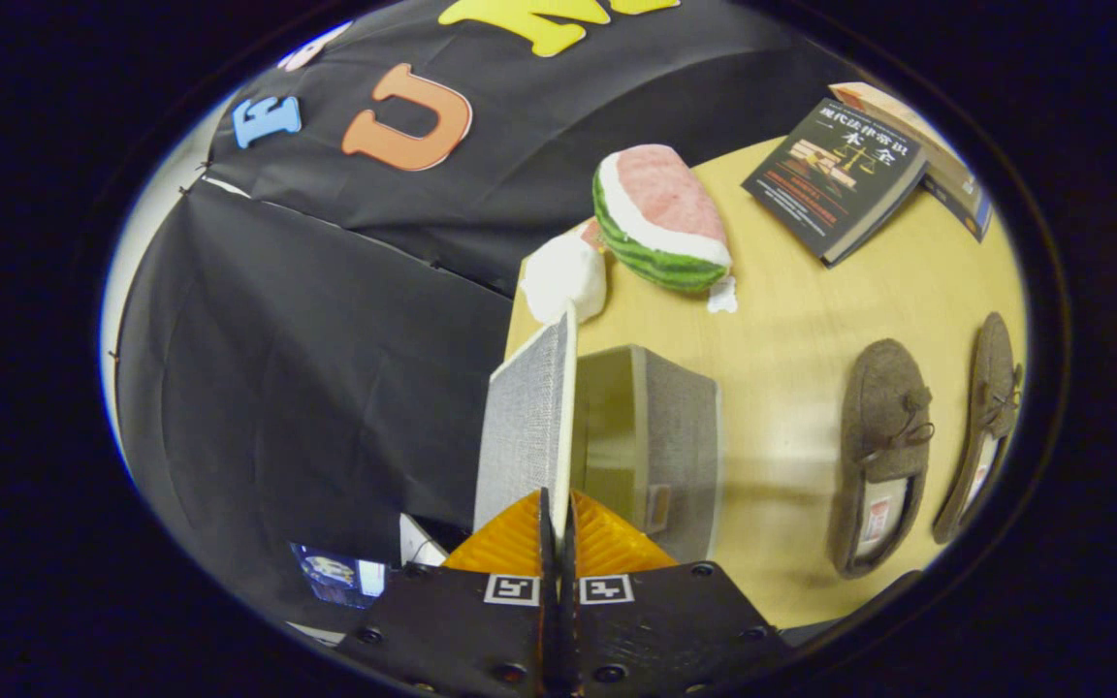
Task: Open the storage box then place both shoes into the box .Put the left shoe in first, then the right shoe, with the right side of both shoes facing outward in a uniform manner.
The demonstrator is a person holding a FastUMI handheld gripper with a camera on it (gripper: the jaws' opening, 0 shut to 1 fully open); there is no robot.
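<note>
Jaws (556, 523) pinching lid (526, 427) edge, holding it upright; box (655, 436) open, shoes (883, 451) lying lengthwise off to jaws' right on desk (791, 339).

The claw (556, 509) is built from two flat dark plates, each dotted with round screw heads along its edges. A small square black-and-white marker is fixed on each plate near the inner seam. Ridged, wedge-shaped fingers (510, 543) are mounted ahead of the plates, pressed together.
</note>
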